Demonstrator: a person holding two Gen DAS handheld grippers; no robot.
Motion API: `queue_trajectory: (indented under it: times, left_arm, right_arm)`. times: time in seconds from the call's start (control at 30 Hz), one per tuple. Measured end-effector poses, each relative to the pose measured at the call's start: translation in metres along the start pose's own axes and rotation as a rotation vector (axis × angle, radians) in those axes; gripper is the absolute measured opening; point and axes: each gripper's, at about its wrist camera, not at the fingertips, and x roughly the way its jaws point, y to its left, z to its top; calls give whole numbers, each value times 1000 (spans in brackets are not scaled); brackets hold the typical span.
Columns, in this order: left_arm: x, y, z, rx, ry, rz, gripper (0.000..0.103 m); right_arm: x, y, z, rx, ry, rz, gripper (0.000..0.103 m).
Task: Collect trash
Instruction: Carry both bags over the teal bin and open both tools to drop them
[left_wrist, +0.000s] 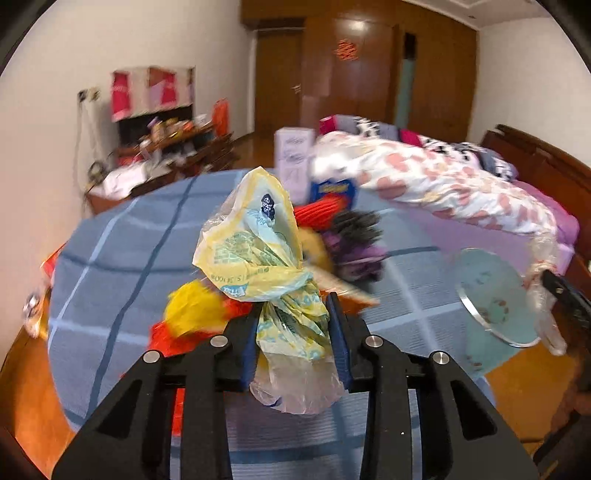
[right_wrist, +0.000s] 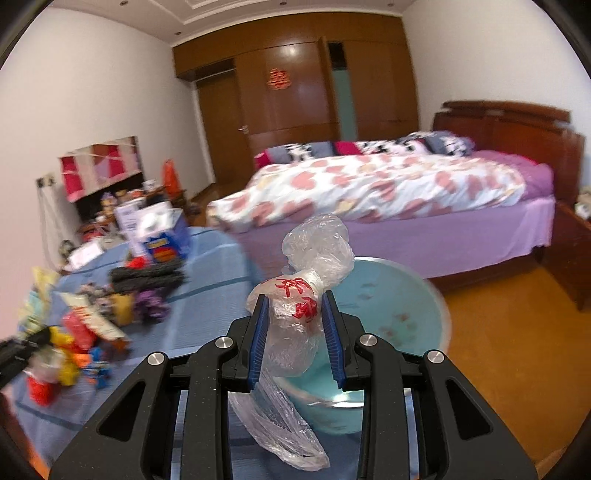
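Your left gripper (left_wrist: 293, 328) pinched the yellow wrapper (left_wrist: 258, 251) above the tabletop (left_wrist: 110, 266); your right gripper (right_wrist: 297, 325) clamped the clear bag (right_wrist: 303, 295) over the teal bin (right_wrist: 399, 295) beyond the table's edge. Neither was binned yet.

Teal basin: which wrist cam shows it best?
Right wrist view. The teal basin fills the frame centre just behind the right hand-held gripper, its inside visible, though the clear plastic bag covers its left part. The left wrist view shows the basin small at the right edge, blurred.
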Motion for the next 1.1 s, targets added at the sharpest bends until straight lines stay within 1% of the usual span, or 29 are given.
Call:
queue_trajectory:
  times: [0.13, 0.2, 0.3, 0.43, 0.57, 0.63, 0.8, 0.83, 0.9, 0.93, 1.0, 1.03, 1.1]
  left_arm:
    - [-1, -30, 7, 45, -6, -90, 33]
    - [2, -49, 12, 65, 3, -167, 33]
    - [10, -80, 15, 118, 7, -231, 33]
    - [25, -128, 15, 183, 26, -331, 33]
    - [37, -163, 14, 226, 35, -393, 33]
    - [46, -177, 14, 240, 47, -413, 33]
    - [70, -208, 12, 241, 110, -495, 34]
    - [78, -215, 11, 245, 130, -508, 34]
    - [84, -226, 9, 257, 151, -500, 39]
    - [88, -229, 8, 262, 162, -491, 40]
    - [93, -232, 6, 268, 175, -463, 49]
    - [94, -232, 5, 272, 174, -451, 51]
    - [93, -231, 5, 283, 162, -423, 60]
  right_arm:
    - [5, -24, 3, 21, 6, -55, 30]
    - [9, -34, 3, 22, 14, -79, 30]
    - [19, -47, 2, 43, 57, -82, 30]
    - [28, -59, 0, 36, 83, -97, 30]
    - [40, -72, -1, 20, 139, -76, 30]
    - [46, -81, -3, 20, 171, -74, 30]
    - [55, -92, -5, 22, 201, -69, 31]
    - [57, -93, -5, 22, 207, -64, 31]
    - [60, -98, -6, 40, 223, -46, 34]
    - [61, -100, -6, 53, 227, -40, 36]
    - [61, -103, -7, 74, 232, -29, 38]
    - [61, -104, -7, 82, 230, -29, 38]
    - [59, -106, -6, 95, 223, -34, 39]
